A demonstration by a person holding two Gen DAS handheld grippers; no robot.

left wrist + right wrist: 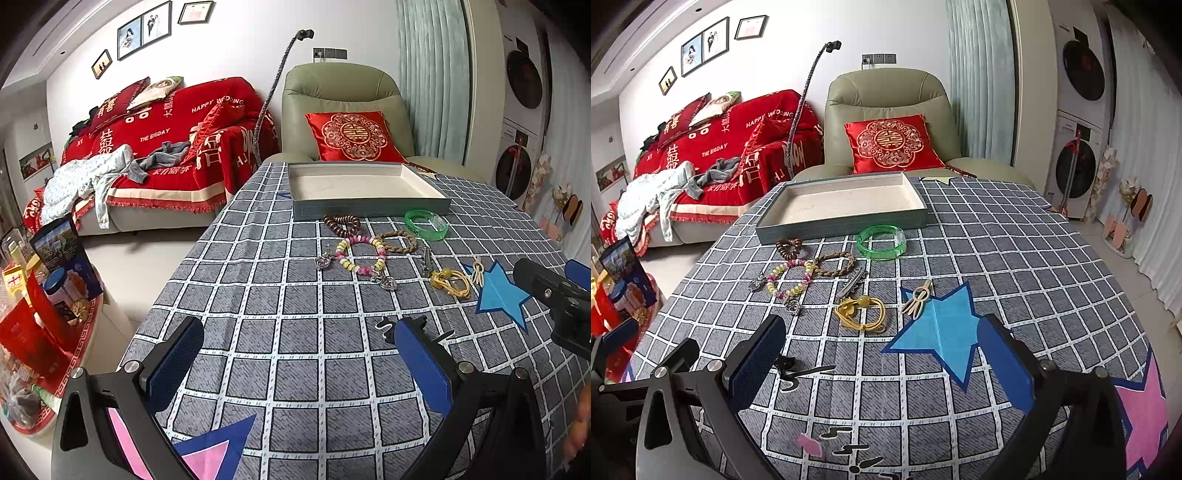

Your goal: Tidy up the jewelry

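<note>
Jewelry: glossy green bangle (882, 240), beaded bracelet (790, 278), beside cream-lined tray (846, 221).

Near half of the surface (923, 398) lies open for passage. Farther on, scattered bracelets (790, 277) crowd the middle, and the tray's wall (842, 225) bars the far side.

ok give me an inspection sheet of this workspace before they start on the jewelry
Surface: checked grey tablecloth with star patches.
Job's things: tray holds nothing; on the cloth before it lie green bangle, brown bead bracelet, pastel bead bracelet, braided bracelet, yellow cord, beige clip.
Clutter: boxes and jars on the side table.
Grippers: left gripper open; right gripper open; both hold nothing.
Cables: nothing seen.
Surroundings: armchair, red sofa, stacked washers.
</note>
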